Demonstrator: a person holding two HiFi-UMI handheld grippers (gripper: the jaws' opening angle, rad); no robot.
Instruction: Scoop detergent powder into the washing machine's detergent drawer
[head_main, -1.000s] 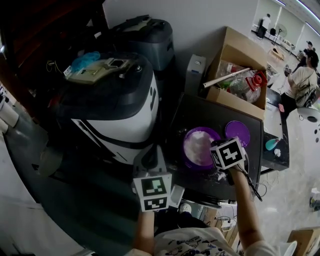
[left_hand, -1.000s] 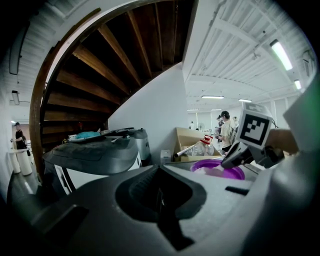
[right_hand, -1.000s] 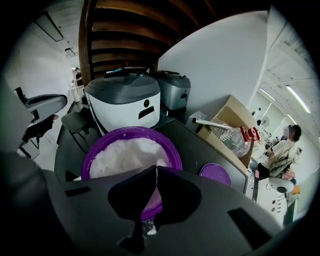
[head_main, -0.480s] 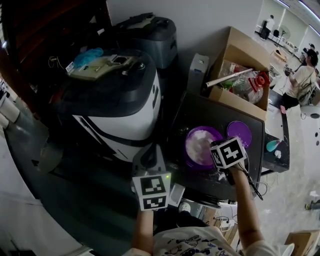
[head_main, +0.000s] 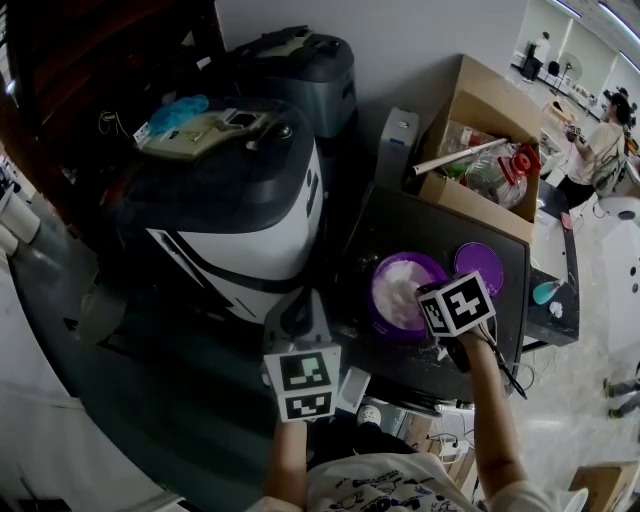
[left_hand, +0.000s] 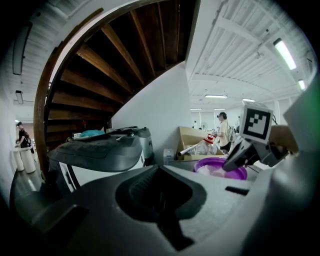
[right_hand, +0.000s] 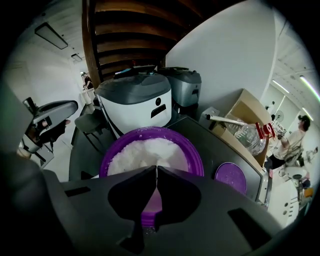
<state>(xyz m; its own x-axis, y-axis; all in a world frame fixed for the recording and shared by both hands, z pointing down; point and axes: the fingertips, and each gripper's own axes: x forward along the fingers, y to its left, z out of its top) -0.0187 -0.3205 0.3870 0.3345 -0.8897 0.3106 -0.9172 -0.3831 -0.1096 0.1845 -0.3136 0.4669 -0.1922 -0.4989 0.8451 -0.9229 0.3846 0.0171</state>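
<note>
Hovering my right gripper (right_hand: 156, 172), jaws pressed together, over the purple bowl (head_main: 373, 300) of detergent powder (head_main: 395, 285) at centre right, I hold my left gripper (left_hand: 160, 172), likewise closed, at lower centre near the washing machine (head_main: 230, 200).

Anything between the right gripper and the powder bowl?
Nothing visible. The bowl is uncovered, the lid lies flat beside it, and the right gripper has its jaws shut just over the bowl's near rim.

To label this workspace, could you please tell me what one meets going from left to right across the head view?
washing machine → purple bowl of powder → purple lid → small teal item
</note>
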